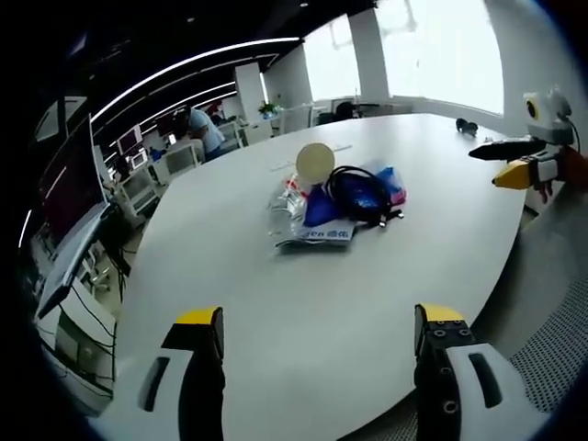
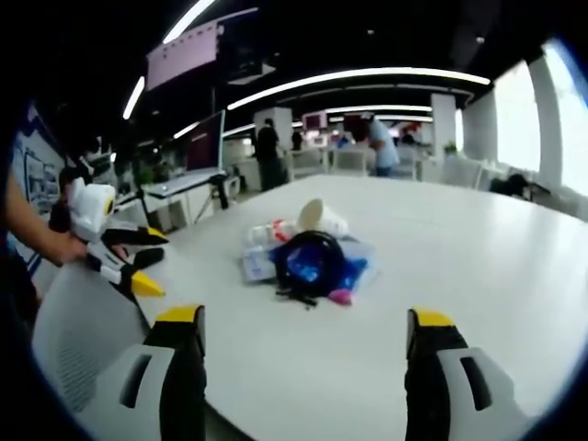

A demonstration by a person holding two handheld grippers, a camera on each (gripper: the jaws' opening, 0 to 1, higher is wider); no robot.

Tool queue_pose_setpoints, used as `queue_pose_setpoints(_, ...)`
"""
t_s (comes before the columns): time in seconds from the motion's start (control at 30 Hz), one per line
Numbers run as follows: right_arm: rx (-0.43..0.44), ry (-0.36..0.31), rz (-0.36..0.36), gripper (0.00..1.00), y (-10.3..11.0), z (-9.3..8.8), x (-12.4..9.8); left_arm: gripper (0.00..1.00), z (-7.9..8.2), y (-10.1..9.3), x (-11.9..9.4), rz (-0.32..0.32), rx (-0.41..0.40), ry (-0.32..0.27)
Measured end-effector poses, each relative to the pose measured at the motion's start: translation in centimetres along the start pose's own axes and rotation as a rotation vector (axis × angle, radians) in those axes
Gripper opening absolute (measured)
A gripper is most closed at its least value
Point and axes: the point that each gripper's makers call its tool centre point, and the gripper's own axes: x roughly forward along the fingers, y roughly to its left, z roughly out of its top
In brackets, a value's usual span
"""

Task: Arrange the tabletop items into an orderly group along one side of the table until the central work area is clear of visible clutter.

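Observation:
A small heap of items lies mid-table: a pale paper cup on its side, a coiled black cable over blue and pink packets, and clear plastic wrapping. The right gripper view has the same cup, cable coil and packets. My left gripper is open, well short of the heap over the table's near edge. My right gripper is open too, also apart from the heap. Each gripper appears at the side of the other's view: right gripper, left gripper.
The large white table is round-edged, with a small dark object at its far side. A grey mesh chair sits by the near edge. Desks, monitors and people stand in the office behind.

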Motion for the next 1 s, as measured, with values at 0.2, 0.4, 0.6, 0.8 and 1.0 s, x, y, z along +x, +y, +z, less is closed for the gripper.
queue_pose_setpoints(0.2, -0.017, -0.016, -0.010, 0.86, -0.2, 0.3, -0.1, 0.87, 0.0, -0.1, 0.1, -0.007, -0.011, -0.003)
queue_pose_setpoints(0.4, -0.017, -0.008, 0.005, 0.97, 0.1, 0.1, 0.1, 0.92, 0.6, 0.0, -0.1, -0.004, -0.011, -0.029)
queue_pose_setpoints(0.6, -0.049, -0.026, 0.013, 1.00, 0.3, 0.3, 0.1, 0.97, 0.9, 0.0, -0.2, -0.019, -0.013, -0.044)
queue_pose_setpoints(0.8, -0.059, 0.016, 0.042, 1.00, 0.8, -0.4, 0.1, 0.99, 1.1, 0.3, -0.1, -0.029, -0.024, -0.051)
queue_pose_setpoints(1.0, -0.058, 0.056, 0.054, 1.00, 1.0, -1.2, 0.2, 0.99, 1.5, 0.6, -0.1, -0.044, -0.060, -0.067)
